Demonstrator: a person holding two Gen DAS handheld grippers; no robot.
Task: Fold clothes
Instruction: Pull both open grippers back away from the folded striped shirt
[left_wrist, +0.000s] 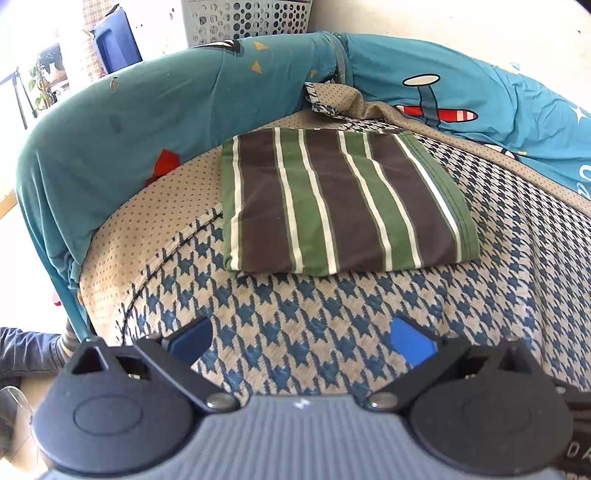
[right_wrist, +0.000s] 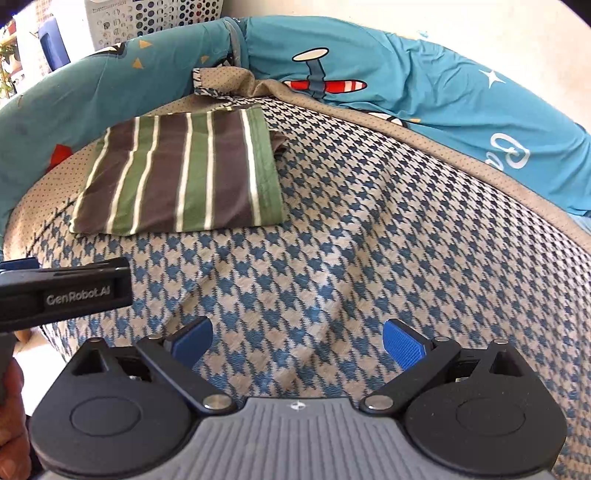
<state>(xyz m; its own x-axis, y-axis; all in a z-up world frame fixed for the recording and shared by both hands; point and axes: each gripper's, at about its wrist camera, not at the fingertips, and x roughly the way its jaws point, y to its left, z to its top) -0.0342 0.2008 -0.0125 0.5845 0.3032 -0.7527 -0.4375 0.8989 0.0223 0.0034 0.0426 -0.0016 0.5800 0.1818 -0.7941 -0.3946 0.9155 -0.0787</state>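
- The left gripper (left_wrist: 301, 341) hangs over the near part of the bed, its blue-padded fingers (left_wrist: 412, 347) spread wide with nothing between them, only the cover below.
- The right gripper (right_wrist: 298, 341) is likewise spread wide and empty over the near part of the bed; in its view the black body of the left gripper (right_wrist: 66, 291) pokes in from the left edge, with part of a hand (right_wrist: 11, 417) at the lower left corner.
- The blanket (right_wrist: 369, 236), a blue and beige houndstooth weave, covers the bed (left_wrist: 155, 232) from its near edge back; along its left and far edges the dotted beige underside shows, and a corner is turned up at the far edge.
- The folded cloth (left_wrist: 332, 203), striped brown, green and white, lies flat as a neat rectangle on the blanket toward the far left part of the bed, well apart from both grippers.
- A teal bedsheet (left_wrist: 122, 122) with aeroplane prints is bunched along the far edge of the bed, behind the cloth.
- A perforated basket (left_wrist: 247, 18) stands beyond the bed at the far left.
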